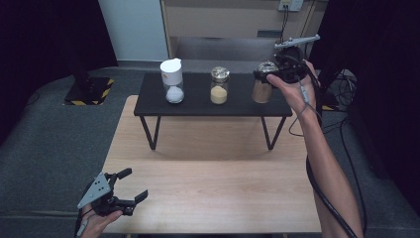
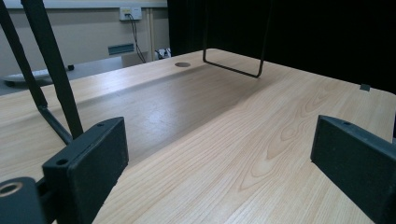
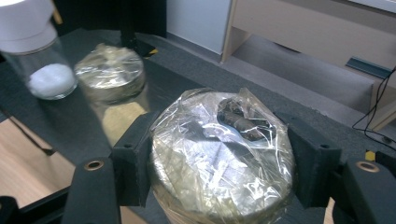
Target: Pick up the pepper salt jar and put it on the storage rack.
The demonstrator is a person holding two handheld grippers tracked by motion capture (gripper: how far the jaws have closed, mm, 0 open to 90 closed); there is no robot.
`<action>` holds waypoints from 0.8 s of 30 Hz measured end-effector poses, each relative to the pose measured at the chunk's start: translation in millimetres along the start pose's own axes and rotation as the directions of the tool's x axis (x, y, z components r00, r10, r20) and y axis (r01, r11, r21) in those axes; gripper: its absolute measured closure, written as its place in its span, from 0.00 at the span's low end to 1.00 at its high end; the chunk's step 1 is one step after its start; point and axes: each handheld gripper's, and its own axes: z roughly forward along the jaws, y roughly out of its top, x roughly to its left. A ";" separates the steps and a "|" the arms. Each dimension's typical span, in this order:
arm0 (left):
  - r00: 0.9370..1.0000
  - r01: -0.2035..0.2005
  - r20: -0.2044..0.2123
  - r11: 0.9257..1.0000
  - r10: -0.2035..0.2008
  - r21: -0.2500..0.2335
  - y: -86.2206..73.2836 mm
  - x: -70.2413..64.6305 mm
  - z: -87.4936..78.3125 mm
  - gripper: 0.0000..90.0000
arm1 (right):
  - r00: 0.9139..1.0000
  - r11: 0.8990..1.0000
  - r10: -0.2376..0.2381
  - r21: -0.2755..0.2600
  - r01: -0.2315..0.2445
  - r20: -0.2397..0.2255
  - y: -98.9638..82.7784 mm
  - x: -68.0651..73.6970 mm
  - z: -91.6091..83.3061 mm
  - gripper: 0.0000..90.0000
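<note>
Three glass jars stand on a low black shelf [image 1: 198,103]. At the right end is a jar of brown powder [image 1: 261,90] with a lid wrapped in clear film [image 3: 205,158]. My right gripper [image 1: 271,74] [image 3: 222,135] is shut on that lid, one pad on each side. The middle jar [image 1: 219,86] [image 3: 112,79] holds yellow powder under a wrapped lid. The left jar [image 1: 172,82] [image 3: 44,65] has a white cap and white powder. My left gripper [image 1: 137,182] [image 2: 219,135] rests open and empty low over the wooden table [image 2: 210,102] near its front left corner.
The shelf stands on thin black wire legs [image 2: 56,84] across the far half of the wooden table [image 1: 208,188]. A wooden cabinet [image 1: 223,20] and dark curtains are behind. Cables [image 1: 341,94] lie on the floor at the right.
</note>
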 end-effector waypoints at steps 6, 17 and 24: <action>1.000 0.001 0.000 1.000 -0.001 -0.001 -0.3 0.1 -0.2 0.03 | 0.999 1.000 0.016 -0.004 -0.016 0.029 -0.3 -2.1 8.4 0.39; 1.000 0.004 -0.002 1.000 -0.004 -0.002 -0.7 0.1 -0.7 0.03 | 0.999 1.000 0.030 0.001 -0.030 0.042 0.0 -4.9 21.9 0.39; 1.000 0.005 -0.003 1.000 -0.005 -0.002 -0.8 -0.2 -1.0 0.03 | 0.998 0.999 0.046 0.000 -0.046 0.047 -3.3 -7.2 27.8 0.39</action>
